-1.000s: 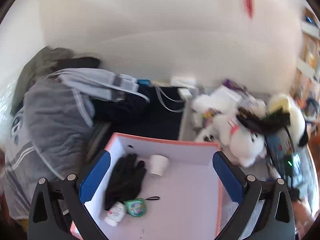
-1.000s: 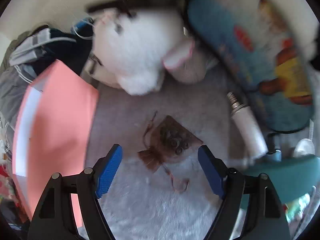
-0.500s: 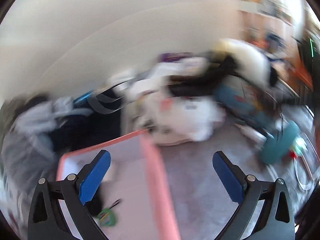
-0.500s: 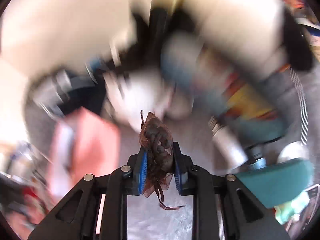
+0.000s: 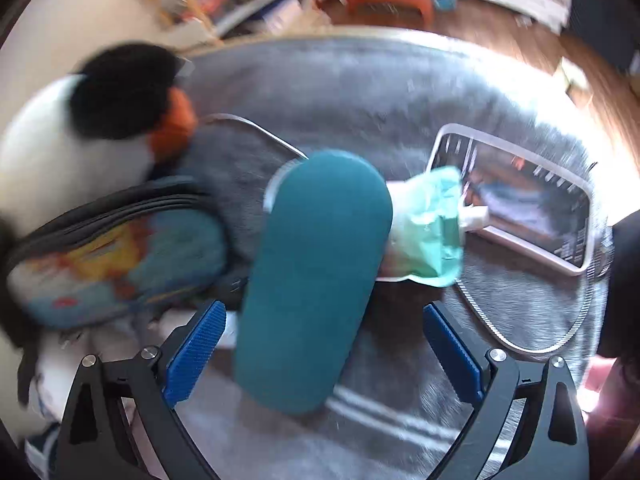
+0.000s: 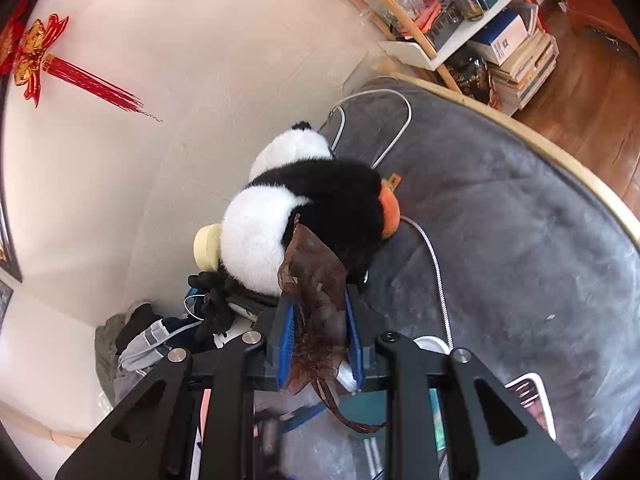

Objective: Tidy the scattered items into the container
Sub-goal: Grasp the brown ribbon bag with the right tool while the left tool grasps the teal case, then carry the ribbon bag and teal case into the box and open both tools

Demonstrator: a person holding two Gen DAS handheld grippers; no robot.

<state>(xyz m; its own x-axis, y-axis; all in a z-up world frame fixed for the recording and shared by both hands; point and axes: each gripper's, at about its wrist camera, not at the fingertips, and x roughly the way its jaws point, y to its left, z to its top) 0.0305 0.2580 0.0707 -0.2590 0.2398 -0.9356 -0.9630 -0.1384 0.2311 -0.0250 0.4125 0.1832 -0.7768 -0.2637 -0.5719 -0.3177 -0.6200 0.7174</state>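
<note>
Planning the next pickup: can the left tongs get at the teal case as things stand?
Probably yes. The left tongs are open with the teal case lying between the fingers, nothing on top. A mint packet touches its far end.

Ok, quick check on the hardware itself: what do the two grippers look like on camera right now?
Both match: the left gripper and right gripper have matte black angular frames with triangular cut-outs and silver round bolt heads at the joints. Each finger carries a bright blue ribbed pad. No cables, markings or sleeves are visible.
</note>
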